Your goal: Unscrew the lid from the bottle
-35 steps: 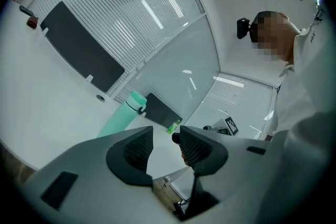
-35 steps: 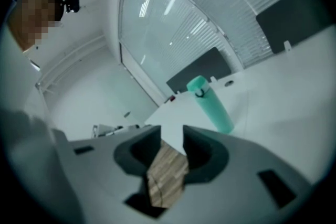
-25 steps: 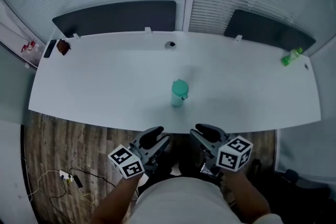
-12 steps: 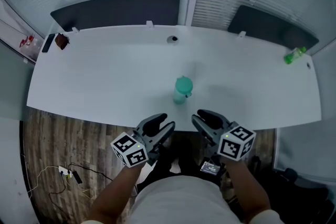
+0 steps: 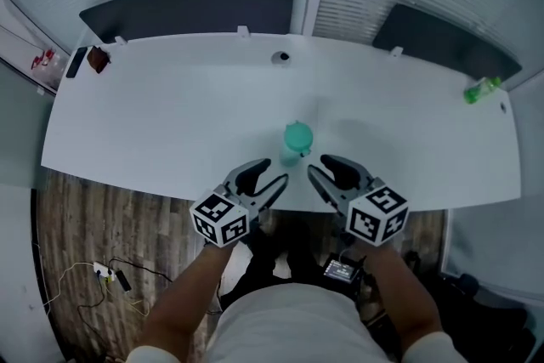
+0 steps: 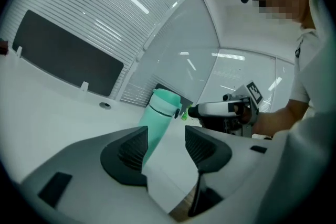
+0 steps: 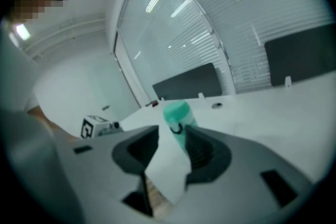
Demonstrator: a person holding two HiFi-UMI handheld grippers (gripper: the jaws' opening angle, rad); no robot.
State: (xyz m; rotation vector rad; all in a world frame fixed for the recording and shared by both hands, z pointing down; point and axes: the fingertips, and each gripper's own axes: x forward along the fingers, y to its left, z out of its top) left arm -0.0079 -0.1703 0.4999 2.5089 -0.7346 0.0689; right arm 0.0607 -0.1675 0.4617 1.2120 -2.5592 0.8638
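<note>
Looking down from the head view, a teal bottle [image 5: 297, 147] stands upright on the white table [image 5: 170, 123], near the front edge and about midway along it. Its long axis runs straight up from the tabletop and its lid [image 5: 298, 134] is on, pointing up toward the camera. The left gripper [image 5: 270, 176] and the right gripper [image 5: 323, 167] hover at the table's front edge, one on each side just short of the bottle, and neither touches it. A small green bottle [image 5: 480, 89] lies near the far right end of the table, well apart from the rest.

In the left gripper view, the left gripper [image 6: 165, 147] has its jaws moderately apart and opening, with only bare tabletop in the gap. The bottle [image 6: 160, 119] rises beyond them, its lower part hidden behind one jaw and its lid [image 6: 167, 99] at the top. It leans in this frame. The right gripper [image 6: 226, 109] shows past it.

In the right gripper view, the right gripper [image 7: 173, 150] has a narrower gap, also opening, and its pads press on nothing. The bottle [image 7: 179, 119] stands beyond the jaw tips, lid up, a small loop [image 7: 177, 128] hanging below the lid.
</note>
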